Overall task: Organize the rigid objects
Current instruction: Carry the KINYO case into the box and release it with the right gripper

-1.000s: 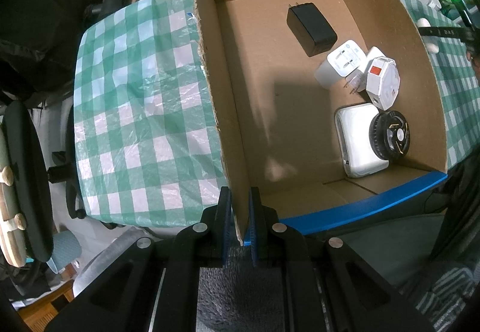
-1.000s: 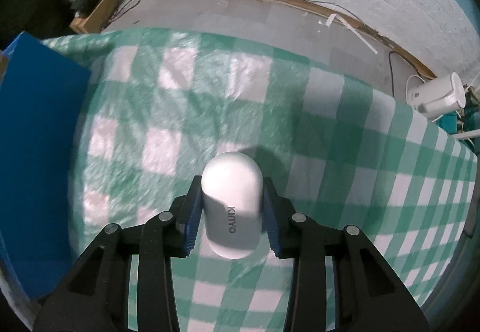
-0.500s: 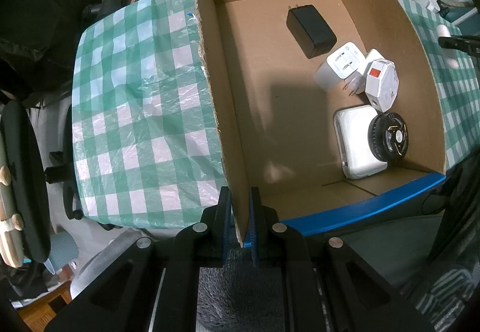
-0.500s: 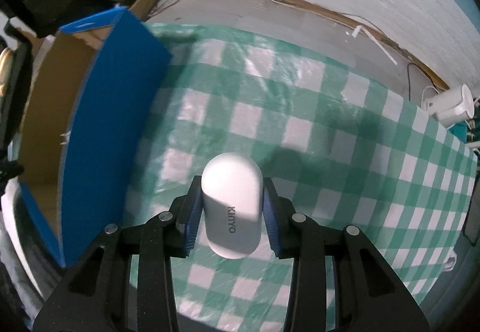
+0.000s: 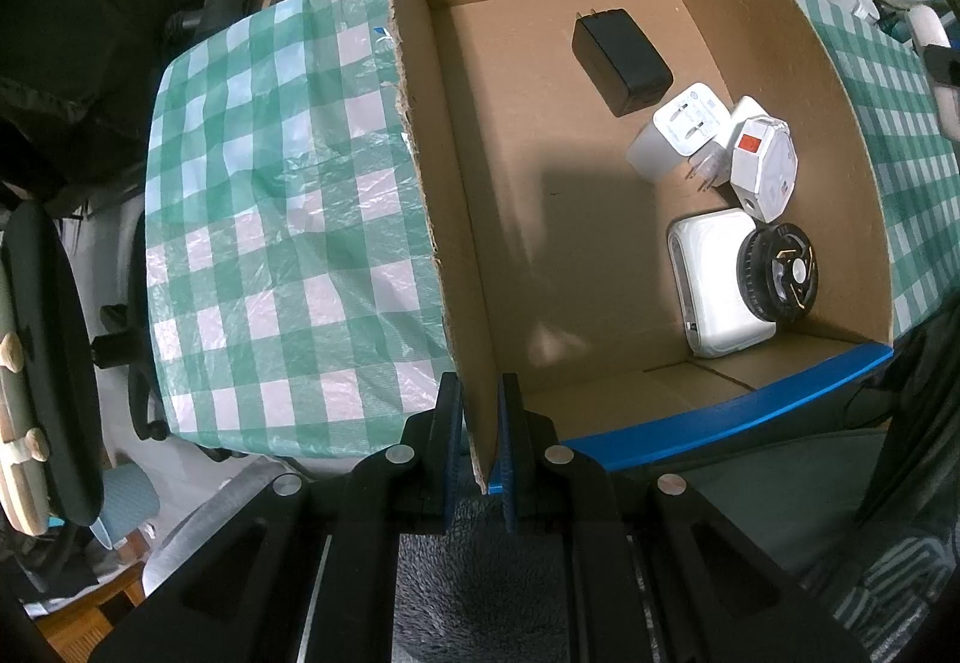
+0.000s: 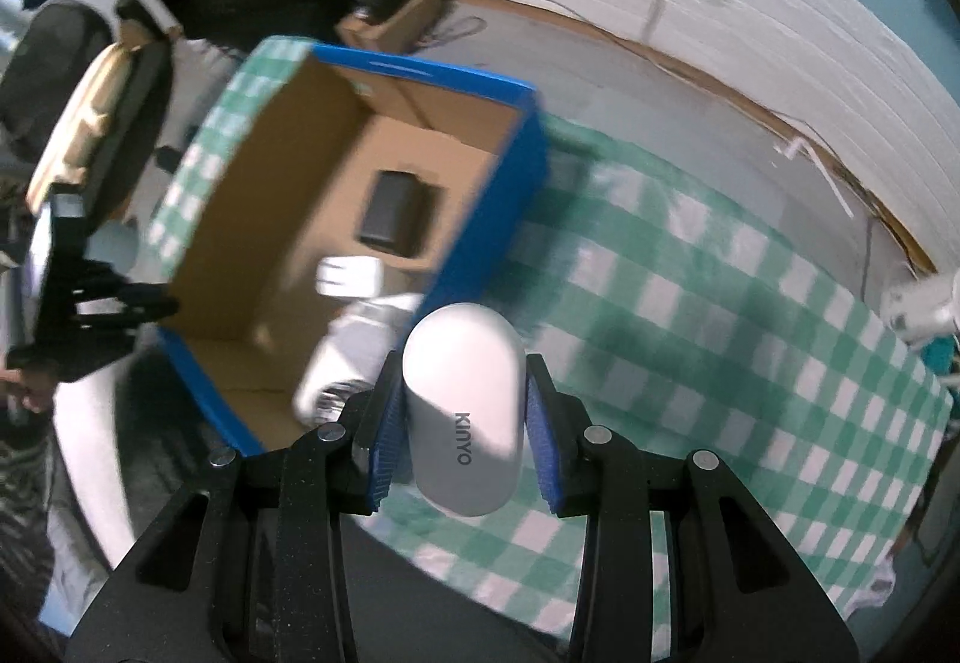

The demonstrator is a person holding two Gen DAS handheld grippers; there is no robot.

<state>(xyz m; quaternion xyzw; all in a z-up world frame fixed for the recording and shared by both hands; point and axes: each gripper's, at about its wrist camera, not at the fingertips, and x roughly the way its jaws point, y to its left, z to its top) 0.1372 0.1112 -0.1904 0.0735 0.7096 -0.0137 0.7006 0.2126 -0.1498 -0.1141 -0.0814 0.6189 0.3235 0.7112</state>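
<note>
An open cardboard box (image 5: 456, 219) with blue outer sides sits on a green-checked tablecloth. Inside it lie a black adapter (image 5: 621, 63), a white plug (image 5: 675, 132), a white angular charger with a red label (image 5: 765, 165), a white flat box (image 5: 711, 282) and a black reel (image 5: 780, 273). My left gripper (image 5: 478, 423) is shut on the box's near left wall. My right gripper (image 6: 461, 420) is shut on a white rounded KINYO case (image 6: 462, 411), held above the table beside the box (image 6: 498, 225). That case (image 5: 929, 24) also shows at the left wrist view's right edge.
The checked tablecloth (image 6: 720, 303) stretches to the right of the box. A white brick-pattern wall (image 6: 690, 21) and the floor lie beyond the table. A black chair (image 5: 48, 315) stands at the table's left. A white device (image 6: 921, 306) sits past the table's far right edge.
My right gripper has risen and swung left with the white case, bringing the open box and its contents into its view. The left gripper and box have stayed still.
</note>
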